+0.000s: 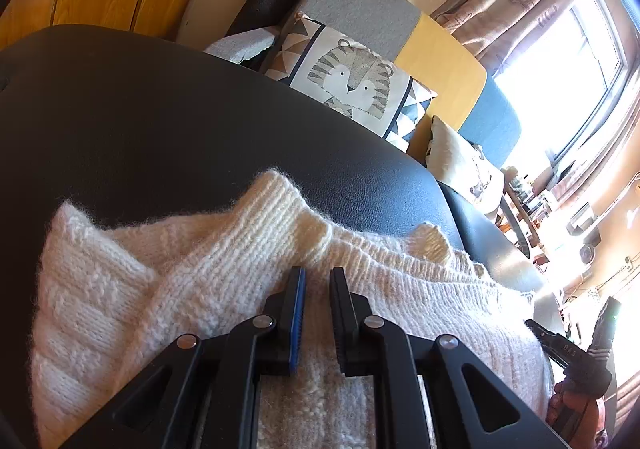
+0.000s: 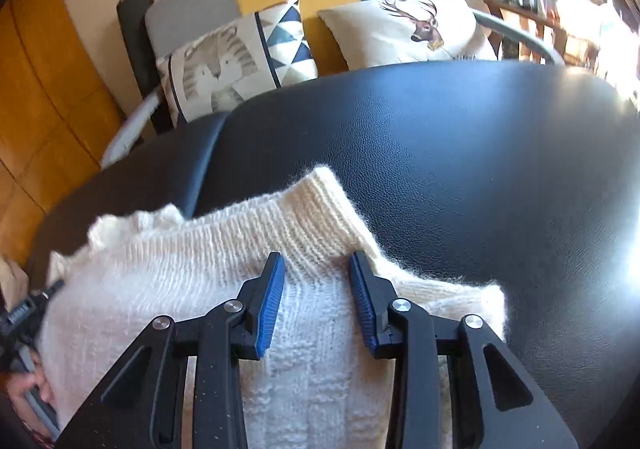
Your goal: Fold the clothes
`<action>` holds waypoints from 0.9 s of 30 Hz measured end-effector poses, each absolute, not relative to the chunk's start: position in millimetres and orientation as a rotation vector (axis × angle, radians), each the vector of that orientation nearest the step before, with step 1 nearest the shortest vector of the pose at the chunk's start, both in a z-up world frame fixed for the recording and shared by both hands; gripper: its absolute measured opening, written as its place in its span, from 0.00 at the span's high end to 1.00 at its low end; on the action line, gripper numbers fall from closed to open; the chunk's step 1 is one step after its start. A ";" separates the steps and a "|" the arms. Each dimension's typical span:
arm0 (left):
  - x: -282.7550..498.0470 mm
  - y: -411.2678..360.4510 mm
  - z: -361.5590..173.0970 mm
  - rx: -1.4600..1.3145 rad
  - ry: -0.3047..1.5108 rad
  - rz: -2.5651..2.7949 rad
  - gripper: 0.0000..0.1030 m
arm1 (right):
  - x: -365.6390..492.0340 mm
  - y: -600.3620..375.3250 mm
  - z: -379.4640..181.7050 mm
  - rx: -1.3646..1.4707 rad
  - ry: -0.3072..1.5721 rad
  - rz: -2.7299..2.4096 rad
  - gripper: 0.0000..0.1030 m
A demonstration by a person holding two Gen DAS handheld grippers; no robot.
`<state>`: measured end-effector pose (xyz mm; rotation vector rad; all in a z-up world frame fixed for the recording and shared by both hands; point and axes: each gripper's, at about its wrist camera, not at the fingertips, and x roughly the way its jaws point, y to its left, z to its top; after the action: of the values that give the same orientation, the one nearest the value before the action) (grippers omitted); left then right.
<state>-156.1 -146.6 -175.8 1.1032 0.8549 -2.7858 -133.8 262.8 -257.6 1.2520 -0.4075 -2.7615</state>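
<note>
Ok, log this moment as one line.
fold clothes | white knit sweater bunched on black surface | left gripper open over it | right gripper open at ribbed cuff

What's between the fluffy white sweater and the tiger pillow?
Only bare black leather surface separates the sweater from the tiger pillow, seen in the right wrist view.

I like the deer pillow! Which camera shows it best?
The right wrist view: the deer pillow faces the camera there, antlers and head plain to see. In the left wrist view the same pillow sits edge-on near the bright window, its deer small and blurry.
</note>
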 end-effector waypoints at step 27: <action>-93.5 -110.0 -167.5 1.104 0.578 -2.887 0.76 | -36.0 285.9 -258.8 1.133 -0.297 -2.753 0.82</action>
<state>-93.5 -110.0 -167.5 1.1036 0.5781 -2.8868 -36.0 285.9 -258.8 1.1326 -0.2973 -2.7527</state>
